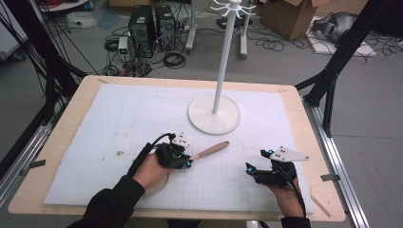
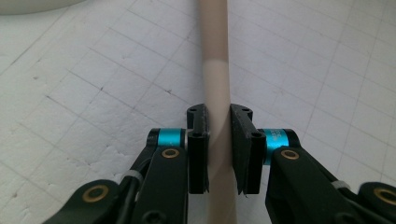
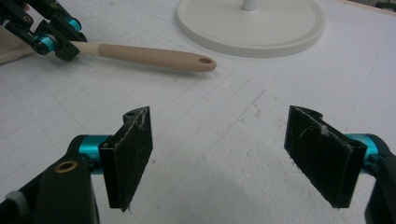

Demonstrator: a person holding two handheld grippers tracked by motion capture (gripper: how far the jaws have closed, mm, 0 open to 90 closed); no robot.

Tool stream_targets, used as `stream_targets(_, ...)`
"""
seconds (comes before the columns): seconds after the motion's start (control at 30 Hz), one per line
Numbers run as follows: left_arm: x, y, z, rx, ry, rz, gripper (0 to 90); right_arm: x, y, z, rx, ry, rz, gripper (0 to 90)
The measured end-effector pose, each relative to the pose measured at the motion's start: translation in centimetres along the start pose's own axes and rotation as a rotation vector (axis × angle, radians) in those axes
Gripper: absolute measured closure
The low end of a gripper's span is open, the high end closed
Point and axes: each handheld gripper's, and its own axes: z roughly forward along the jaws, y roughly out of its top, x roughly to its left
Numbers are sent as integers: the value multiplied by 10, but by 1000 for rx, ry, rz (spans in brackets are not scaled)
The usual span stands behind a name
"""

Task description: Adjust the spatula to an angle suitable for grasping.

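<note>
The left gripper (image 2: pixel 218 140) pinches the spatula handle (image 2: pixel 217 84) between its 2 jaws; the right gripper (image 3: pixel 219 154) gapes empty.

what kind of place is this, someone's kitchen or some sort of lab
Most likely a lab or workshop set up for recording, not a kitchen: computer towers and loose cables sit on the bare floor, a black metal frame surrounds the table, and a cardboard box stands behind.

**Open mat, one stand in the middle**

I see bare mat (image 1: pixel 119 118) to the left and ahead of the left gripper (image 1: pixel 183 160) — free to cross. The stand (image 1: pixel 214 114) rises just beyond the spatula (image 1: pixel 211 150) and blocks the far centre. Between the spatula's handle end and the right gripper (image 1: pixel 254 168) — an open lane.
</note>
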Motion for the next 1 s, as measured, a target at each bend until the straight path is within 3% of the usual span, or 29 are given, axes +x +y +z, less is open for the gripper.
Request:
stream_targets(0.07,0,-2,-3,-45,-1,-4,758,0,-1,-1,-1,1,11,228)
stream_targets(0.17,4,-6,-15,-133,4,-35,594,-2,-2,-2,-18,-3,34,228)
stream_targets(0.43,16,-36,-64,-439,68,-111,292,-7,-5,-10,-54,-27,90,226)
stream_targets(0.57,24,-44,-76,-481,85,-134,179,-8,-8,-13,-67,-62,119,214)
stream_targets(0.77,39,-64,-108,-608,152,-154,181,-9,-10,-16,-77,-87,131,194)
stream_targets(1.0,50,-90,-122,-669,215,-190,190,-9,-6,-15,-88,-106,128,178)
